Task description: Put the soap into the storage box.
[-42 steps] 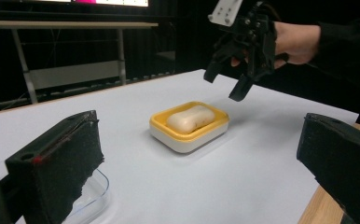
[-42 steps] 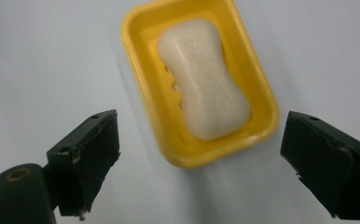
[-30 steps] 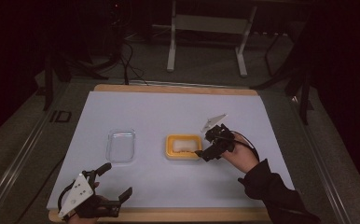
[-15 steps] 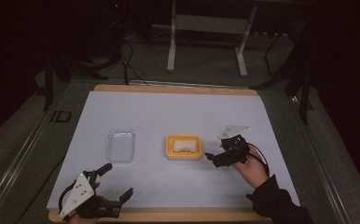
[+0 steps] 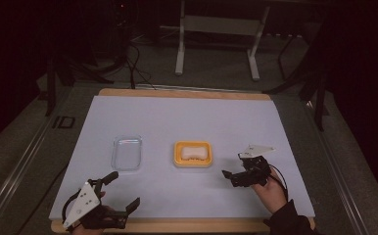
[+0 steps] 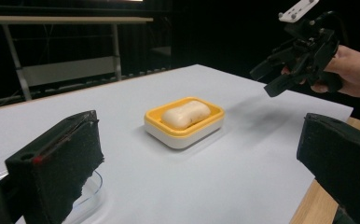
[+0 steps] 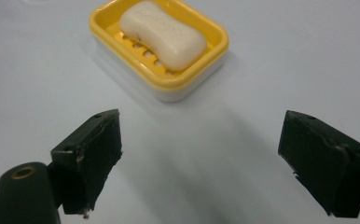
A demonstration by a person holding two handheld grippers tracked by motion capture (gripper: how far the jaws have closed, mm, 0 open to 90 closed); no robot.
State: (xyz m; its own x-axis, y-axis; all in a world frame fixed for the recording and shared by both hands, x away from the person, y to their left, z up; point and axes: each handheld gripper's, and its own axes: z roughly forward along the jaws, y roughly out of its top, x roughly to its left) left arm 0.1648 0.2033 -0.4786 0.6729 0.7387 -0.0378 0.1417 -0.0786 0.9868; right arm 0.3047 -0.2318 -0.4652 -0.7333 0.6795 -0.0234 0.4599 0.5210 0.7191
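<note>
The right gripper (image 5: 236,175) hovers just above the table (image 5: 187,117) with its jaws spread wide and nothing between them, pointing at the soap dish (image 5: 193,154) from its right side, a short way off. In the right gripper view the yellow dish sits ahead of the open jaws with the pale bar of soap (image 7: 163,33) lying flat inside on the slotted tray. The left gripper (image 5: 116,196) rests near the front edge of the table, also open and empty, well apart from the dish. A clear lid or shallow clear tray (image 5: 127,152) lies flat to the left of the dish, near it but apart.

The soap looks smooth and rounded, so a pinch across its curved ends could squeeze it out sideways. A low approach could catch a jaw on the dish rim and push the light dish across the white sheet instead of closing on the bar. The clear piece would be easy to misjudge against the pale surface.
</note>
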